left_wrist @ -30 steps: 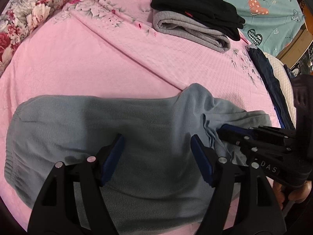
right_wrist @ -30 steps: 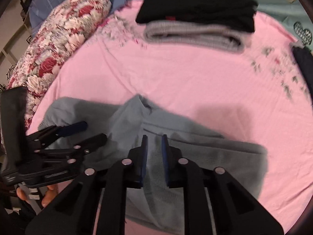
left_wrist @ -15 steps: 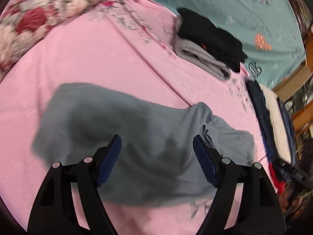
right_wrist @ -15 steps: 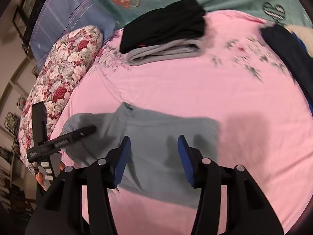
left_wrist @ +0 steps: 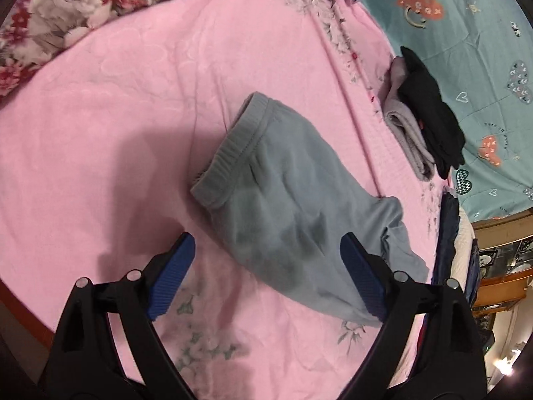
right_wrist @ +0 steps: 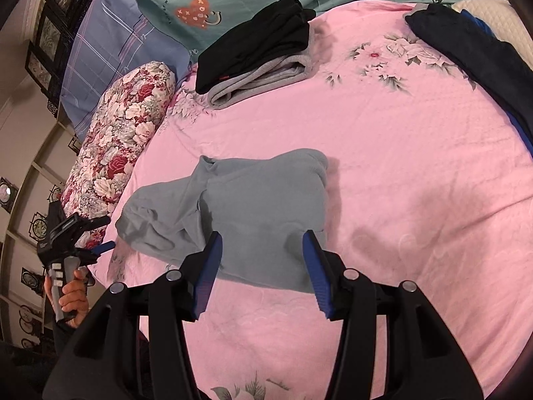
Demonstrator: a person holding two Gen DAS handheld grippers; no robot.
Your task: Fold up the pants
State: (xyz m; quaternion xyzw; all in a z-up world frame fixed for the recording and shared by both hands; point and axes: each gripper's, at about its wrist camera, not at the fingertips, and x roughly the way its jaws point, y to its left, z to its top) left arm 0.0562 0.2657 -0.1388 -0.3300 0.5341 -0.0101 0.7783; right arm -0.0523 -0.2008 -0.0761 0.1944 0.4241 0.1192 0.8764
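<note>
The grey-blue pants (left_wrist: 293,206) lie folded in a compact bundle on the pink bedspread (left_wrist: 140,106), waistband toward the far left in the left wrist view. They also show in the right wrist view (right_wrist: 253,206). My left gripper (left_wrist: 266,266) is open and empty, raised above the near edge of the pants. My right gripper (right_wrist: 263,260) is open and empty, raised over the pants' near edge. The left gripper also shows in the right wrist view (right_wrist: 100,233), held off the bed's left edge.
A folded stack of black and grey clothes (right_wrist: 256,53) lies at the far side of the bed. Dark navy clothes (right_wrist: 483,60) lie along the right edge. A floral bolster (right_wrist: 123,133) lies on the left. A teal quilt (left_wrist: 466,50) lies beyond the stack.
My right gripper let go of the pants and opened. Both grippers pulled back and up from the pants, which now lie folded on the bed.
</note>
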